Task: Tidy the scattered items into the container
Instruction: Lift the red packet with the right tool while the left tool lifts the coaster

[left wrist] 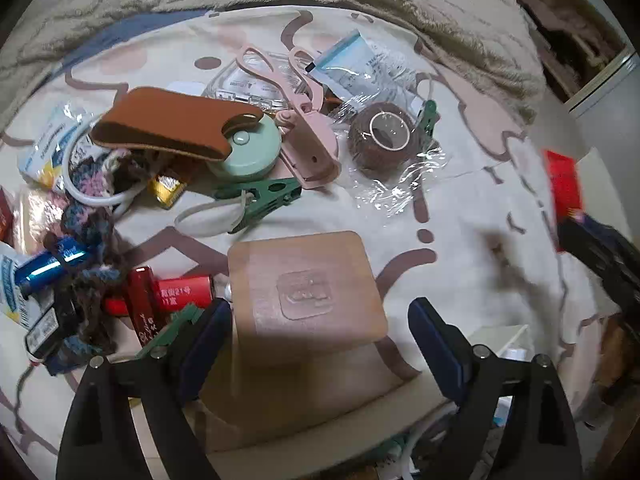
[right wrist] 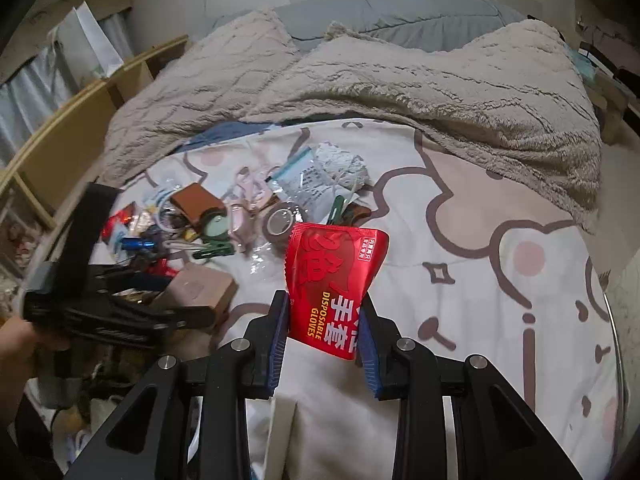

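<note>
My right gripper is shut on a red packet of disposable gloves and holds it above the bed sheet; the packet also shows at the right edge of the left wrist view. My left gripper is open just above a tan flat square pad, its fingers either side of the pad's near end. It appears in the right wrist view at the left, over the same pad. Scattered items lie beyond: a brown tape roll, pink scissors, a mint round case, a green clip. No container is clearly seen.
A fluffy beige blanket covers the far half of the bed. A wooden bed frame runs along the left. Batteries, red tubes and crocheted yarn lie at the left. The patterned sheet stretches to the right.
</note>
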`<state>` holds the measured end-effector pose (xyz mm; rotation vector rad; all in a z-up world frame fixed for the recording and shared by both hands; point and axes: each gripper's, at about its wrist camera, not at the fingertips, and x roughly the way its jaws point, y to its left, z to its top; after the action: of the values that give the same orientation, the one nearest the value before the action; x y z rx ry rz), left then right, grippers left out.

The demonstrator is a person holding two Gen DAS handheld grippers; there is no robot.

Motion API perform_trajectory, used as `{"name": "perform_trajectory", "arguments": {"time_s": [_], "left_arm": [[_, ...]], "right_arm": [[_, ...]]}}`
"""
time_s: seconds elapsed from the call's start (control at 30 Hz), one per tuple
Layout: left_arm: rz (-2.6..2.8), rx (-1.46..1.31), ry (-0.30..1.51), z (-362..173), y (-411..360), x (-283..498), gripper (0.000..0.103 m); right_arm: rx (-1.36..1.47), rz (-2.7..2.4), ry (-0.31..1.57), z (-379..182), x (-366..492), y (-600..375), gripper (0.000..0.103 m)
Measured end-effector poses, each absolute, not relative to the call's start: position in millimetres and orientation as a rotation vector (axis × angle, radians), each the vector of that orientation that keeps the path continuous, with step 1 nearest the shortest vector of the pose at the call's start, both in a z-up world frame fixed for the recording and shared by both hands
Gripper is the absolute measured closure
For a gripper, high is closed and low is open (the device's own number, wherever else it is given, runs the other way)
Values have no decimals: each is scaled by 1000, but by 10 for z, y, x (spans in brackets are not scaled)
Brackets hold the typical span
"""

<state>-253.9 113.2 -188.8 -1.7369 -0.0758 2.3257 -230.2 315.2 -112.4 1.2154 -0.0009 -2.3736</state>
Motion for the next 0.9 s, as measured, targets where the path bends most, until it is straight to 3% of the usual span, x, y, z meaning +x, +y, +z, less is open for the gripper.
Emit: {"name": "perform_trajectory", "arguments": {"time_s": [0.27,0.4,0.9], "left_arm": [[2391,-1765,79,-1951,1241,-2561,12],[2415,-1753,90,-1969,1192,-2575,24],[2431,-1577,-185,-1646,889,-2479,25]], "right_arm": [[1108,-2378,52,-943,-1983,3254,70],[1041,-2377,27,-795,-1795,3349,70],[958,-2353,-19,-679,-1395,3440,70]]}}
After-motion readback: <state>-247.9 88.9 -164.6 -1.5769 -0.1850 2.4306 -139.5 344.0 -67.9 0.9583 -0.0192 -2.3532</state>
